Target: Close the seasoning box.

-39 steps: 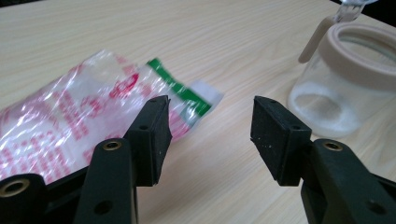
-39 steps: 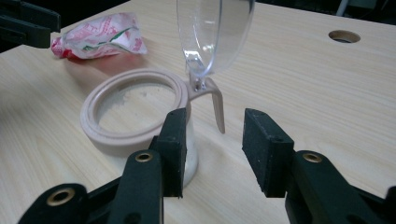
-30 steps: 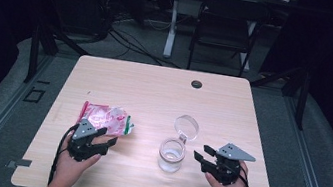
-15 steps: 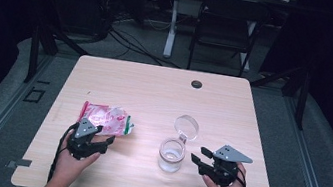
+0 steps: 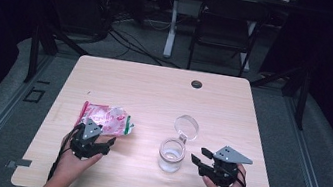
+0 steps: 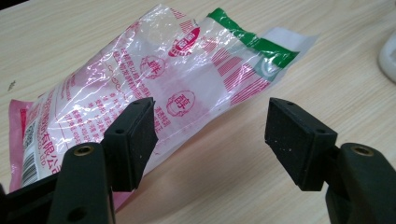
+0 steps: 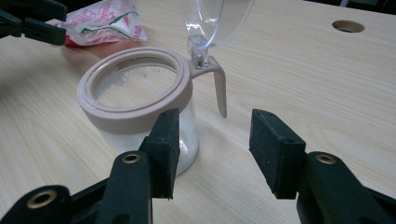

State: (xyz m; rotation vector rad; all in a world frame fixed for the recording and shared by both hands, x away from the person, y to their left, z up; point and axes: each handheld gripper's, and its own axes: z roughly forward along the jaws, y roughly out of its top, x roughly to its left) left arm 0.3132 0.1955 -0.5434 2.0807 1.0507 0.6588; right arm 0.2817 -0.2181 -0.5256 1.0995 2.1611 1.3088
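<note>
- Jar [image 5: 171, 154] of clear glass with a beige ring rim is standing on the bench [image 5: 154, 91], hinged lid [image 5: 186, 126] swung up, white powder lining its bottom.
- Left of the jar, a crinkly pink-and-green plastic packet [image 5: 105, 118] is lying flat, released; left tongs [image 6: 210, 135] have just been opening beside it.
- Right tongs [image 7: 214, 149] are waiting apart, just right of the jar; closing the lid likely remains.

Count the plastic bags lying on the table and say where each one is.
1. The plastic bag, pink and white with a green end, lies flat on the table at its left, just beyond the left gripper. Nothing suggests another.
</note>
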